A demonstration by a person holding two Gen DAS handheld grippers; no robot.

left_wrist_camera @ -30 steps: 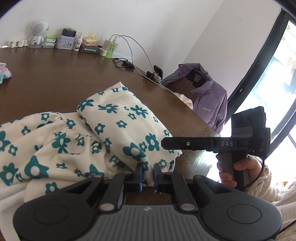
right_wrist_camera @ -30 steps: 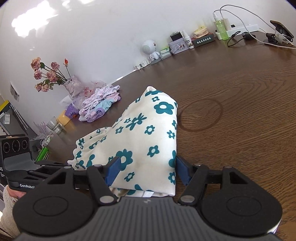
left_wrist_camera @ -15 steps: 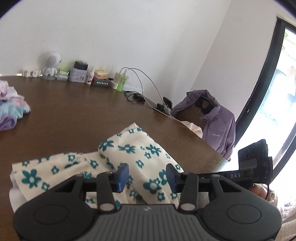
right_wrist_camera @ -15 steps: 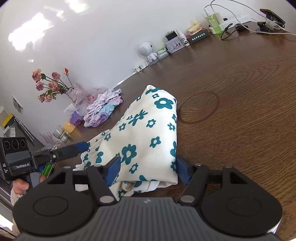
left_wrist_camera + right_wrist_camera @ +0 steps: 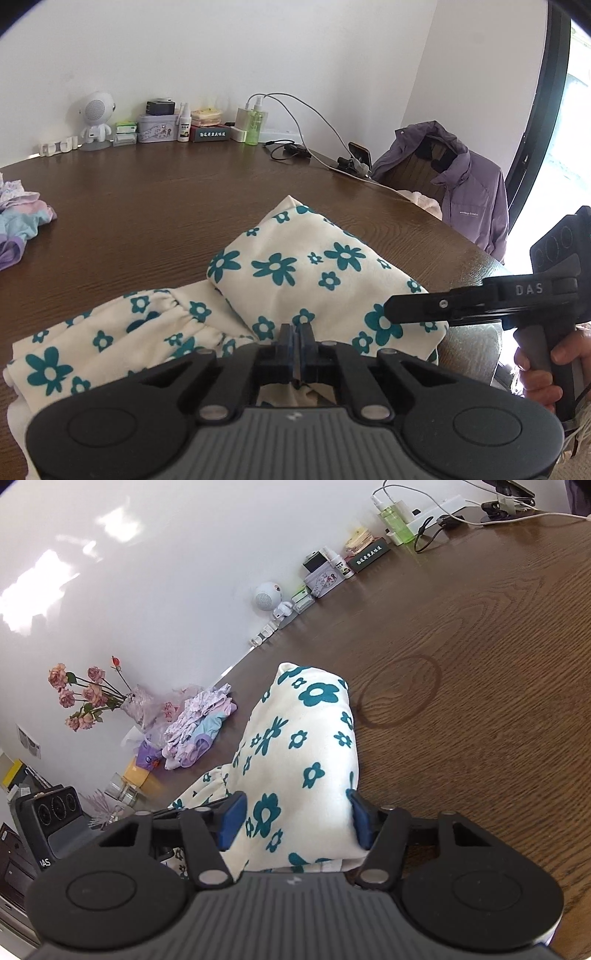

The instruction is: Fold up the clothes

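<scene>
A cream garment with teal flowers (image 5: 295,266) lies partly folded on the brown table (image 5: 147,206), its gathered waistband to the left. My left gripper (image 5: 297,334) is shut, its pads pinched together on the garment's near hem. From the right, my right gripper (image 5: 391,314) reaches over the garment's near right corner, held by a hand (image 5: 546,373). In the right wrist view the folded garment (image 5: 306,746) bulges between the right gripper's (image 5: 295,823) blue pads. Those jaws are closing and press on the fold from both sides.
A pile of pastel clothes (image 5: 18,225) lies at the far left, beside a vase of flowers (image 5: 85,694). Small boxes, bottles and a white speaker (image 5: 96,118) line the wall. Cables and a phone (image 5: 354,158) sit near a chair with a purple jacket (image 5: 461,184).
My left gripper let go of the bunched hem, opened and drew back, then came in again and shut on the near hem. The right jaws narrowed onto the fold and the right view rolled.
</scene>
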